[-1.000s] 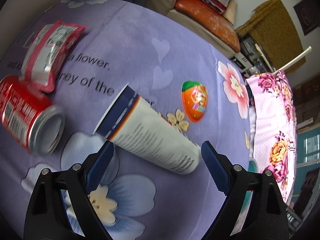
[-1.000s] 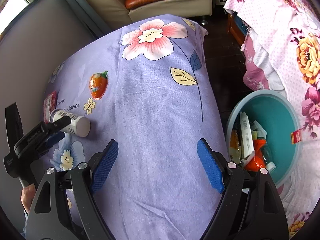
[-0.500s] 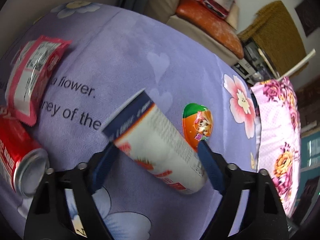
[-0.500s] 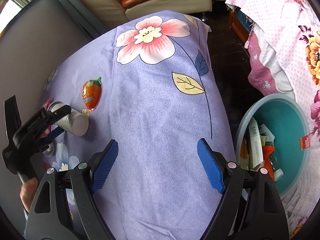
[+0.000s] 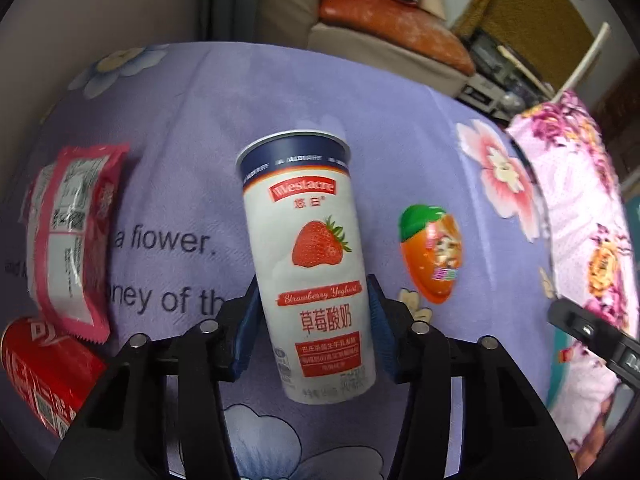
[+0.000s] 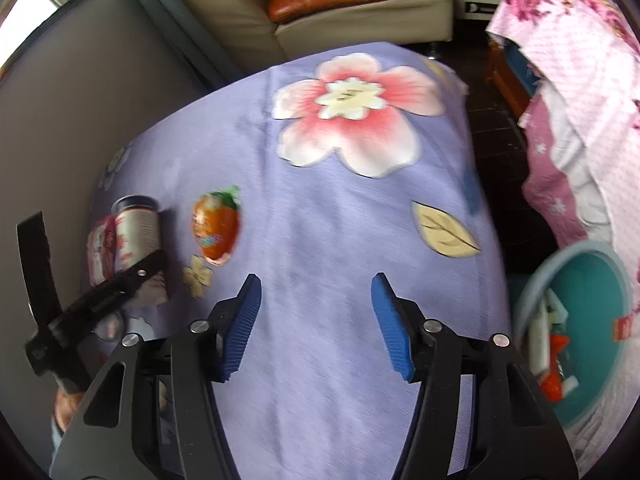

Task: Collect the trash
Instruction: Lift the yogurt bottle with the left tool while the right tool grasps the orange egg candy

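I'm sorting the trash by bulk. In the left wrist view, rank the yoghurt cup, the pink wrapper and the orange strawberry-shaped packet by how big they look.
1. Yoghurt cup, though it sits closest to the camera, which inflates it.
2. Pink wrapper, nearly as long, so this order is unsure.
3. Orange strawberry-shaped packet, clearly the smallest.

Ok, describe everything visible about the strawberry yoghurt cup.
The yoghurt cup is a tall white paper-looking cylinder with a navy band under its rim, a red Westacre label, a strawberry picture and Chinese text. It sits between the closing left gripper pads, which press its lower sides, above the purple flowered cloth. Whether its base touches the cloth cannot be told.
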Tool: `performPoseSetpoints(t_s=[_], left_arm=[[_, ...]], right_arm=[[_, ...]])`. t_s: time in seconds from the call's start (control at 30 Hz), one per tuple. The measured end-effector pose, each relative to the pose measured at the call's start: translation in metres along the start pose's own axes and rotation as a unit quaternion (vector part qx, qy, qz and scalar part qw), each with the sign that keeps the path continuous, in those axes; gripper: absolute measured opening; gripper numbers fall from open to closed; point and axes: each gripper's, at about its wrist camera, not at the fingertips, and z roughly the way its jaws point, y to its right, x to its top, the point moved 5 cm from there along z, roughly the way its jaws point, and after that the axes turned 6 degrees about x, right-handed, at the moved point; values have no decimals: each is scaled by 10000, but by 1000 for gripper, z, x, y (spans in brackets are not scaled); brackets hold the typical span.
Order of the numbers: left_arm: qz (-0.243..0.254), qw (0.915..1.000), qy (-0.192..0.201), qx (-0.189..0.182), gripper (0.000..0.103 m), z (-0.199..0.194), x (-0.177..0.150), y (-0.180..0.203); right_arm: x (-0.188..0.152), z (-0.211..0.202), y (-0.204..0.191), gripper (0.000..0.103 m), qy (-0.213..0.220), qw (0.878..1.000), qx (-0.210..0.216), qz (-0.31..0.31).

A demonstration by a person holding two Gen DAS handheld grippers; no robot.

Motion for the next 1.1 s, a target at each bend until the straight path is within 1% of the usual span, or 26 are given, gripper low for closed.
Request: performPoseSetpoints(t_s=[0.03,0.1,0.13,0.23,0.27,0.4,0.53,0.57,0.63,0.73,0.8,0.87,0.9,0.93,0.97,1.1], left_arm=[[48,10000,25,-81,50,-4,1,-2],[54,9999,95,-41,50,-9,3,-8],[22,9999,95,-81,50,-12,4,-12],[-41,9997,206,-146,50,-23,9,-22],[-55,9995,249,-171,50,-28,12,-26],[-48,9993,333,-192,50,-39,19,-36],[-81,9991,343,-250,50,-40,22,-40],[-82,9991,344,-242,50,-40,22,-40],[-91,9991,316,-250,50,-40,21,-41],[-65,9993,283,-234,50,-39,18,-38],[-73,9992,305,-235,50,-41,17,-37],[-62,9992,318,-217,50,-42,17,-37],[-61,9993,321,-205,50,-43,17,-38],[-69,9993,324,-188,50,-44,17,-39],[-82,9993,329,-169,50,-45,17,-40],[-7,9993,324,-166,50,-48,15,-36]], right_arm=[[3,3,-5,53,13,10000,13,-85],[11,14,-21,52,4,9993,39,-381],[12,18,-25,50,-12,9990,53,-441],[20,42,-45,36,-143,9966,128,-796],[22,45,-47,33,-157,9963,129,-833],[28,66,-67,33,-204,9920,90,-1243],[32,83,-78,34,-191,9898,-38,-1410],[32,86,-78,37,-191,9892,-40,-1455],[32,88,-80,39,-175,9885,-52,-1501],[32,90,-81,40,-245,9891,-12,-1453],[34,90,-85,40,-189,9878,21,-1548],[32,95,-85,47,-262,9867,19,-1602],[32,98,-84,48,-278,9863,-10,-1624],[33,97,-83,48,-161,9857,-71,-1675],[32,96,-82,41,-150,9860,-63,-1661],[24,79,-71,41,-62,9892,-3,-1463]])
